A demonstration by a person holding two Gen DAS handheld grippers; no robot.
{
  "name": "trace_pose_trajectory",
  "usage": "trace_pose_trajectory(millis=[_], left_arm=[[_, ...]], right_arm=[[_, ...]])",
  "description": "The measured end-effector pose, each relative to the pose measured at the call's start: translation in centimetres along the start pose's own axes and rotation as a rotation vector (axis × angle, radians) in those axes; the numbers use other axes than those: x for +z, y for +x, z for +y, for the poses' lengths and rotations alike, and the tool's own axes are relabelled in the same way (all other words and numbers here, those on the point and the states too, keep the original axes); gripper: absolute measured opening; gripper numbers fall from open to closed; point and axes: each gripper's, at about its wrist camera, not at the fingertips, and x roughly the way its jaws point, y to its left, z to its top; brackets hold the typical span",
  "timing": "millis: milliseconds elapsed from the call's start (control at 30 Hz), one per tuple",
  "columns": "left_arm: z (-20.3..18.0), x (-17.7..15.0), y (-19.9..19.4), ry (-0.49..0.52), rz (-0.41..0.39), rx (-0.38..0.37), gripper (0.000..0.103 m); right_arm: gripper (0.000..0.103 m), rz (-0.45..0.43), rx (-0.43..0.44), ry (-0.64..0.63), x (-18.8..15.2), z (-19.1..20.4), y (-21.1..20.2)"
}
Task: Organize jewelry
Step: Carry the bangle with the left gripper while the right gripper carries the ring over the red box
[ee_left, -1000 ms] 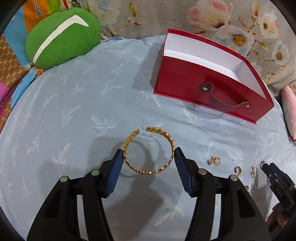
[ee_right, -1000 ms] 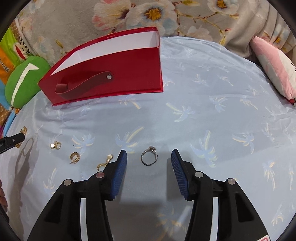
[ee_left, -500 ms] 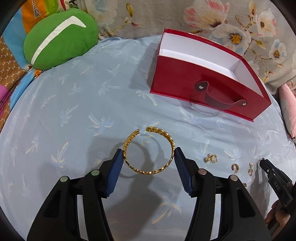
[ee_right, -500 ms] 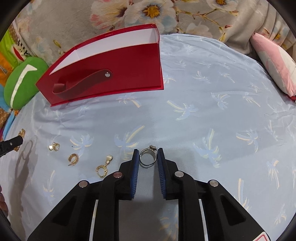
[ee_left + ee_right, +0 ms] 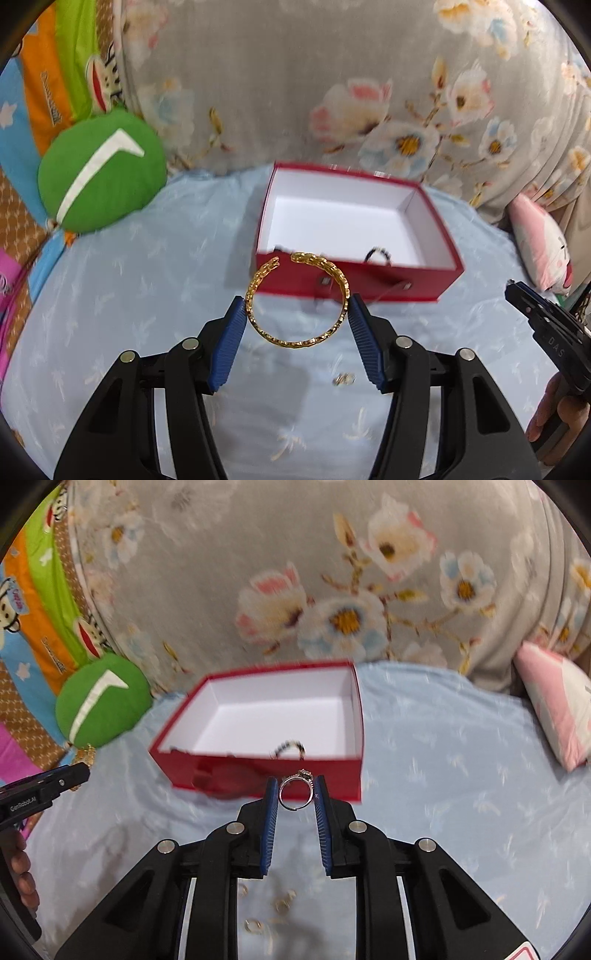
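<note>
Your left claw is raised off the bed, tilted toward the box, its blue pads pressed on either side of the gold bangle, which hangs in the air just before the red box. Your right claw is lifted too, pinched shut on the silver ring, stone upward, close in front of the box's near wall.

The box sits open on the blue bedsheet, white inside. A dark beaded piece lies against its near wall; the rest of the floor that shows is bare. Small gold earrings lie on the sheet beneath your right claw, blurred.

Half a second ago the bangle lay flat on the sheet between the left pads and the ring rested on the sheet in the right claw's grip; both are airborne now, and the box's interior has come into view.
</note>
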Motion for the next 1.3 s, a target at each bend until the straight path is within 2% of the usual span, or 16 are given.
trace_pose_trajectory(millis=[300,600,967,1300], left_arm=[[-1.8,5.5,-2.8,0.027,-0.147,-0.033,0.055],[-3.4,9.9,-0.8,0.058,-0.213,-0.04,0.055],[-4.8,13.5,7.0,0.083,-0.18,0.014,0.055],[-5.8,13.8,12.2,0.099,-0.127,0.024,0.055]], right_arm=[[0.018,-0.144,0.04,-0.042,6.3,1.6,-1.5],[0.018,-0.188,0.053,-0.035,11.0,1.2,1.2],[0.018,-0.144,0.044,-0.047,13.6,1.0,7.6],[0.018,-0.081,0.039,-0.053,13.5,0.9,12.7]])
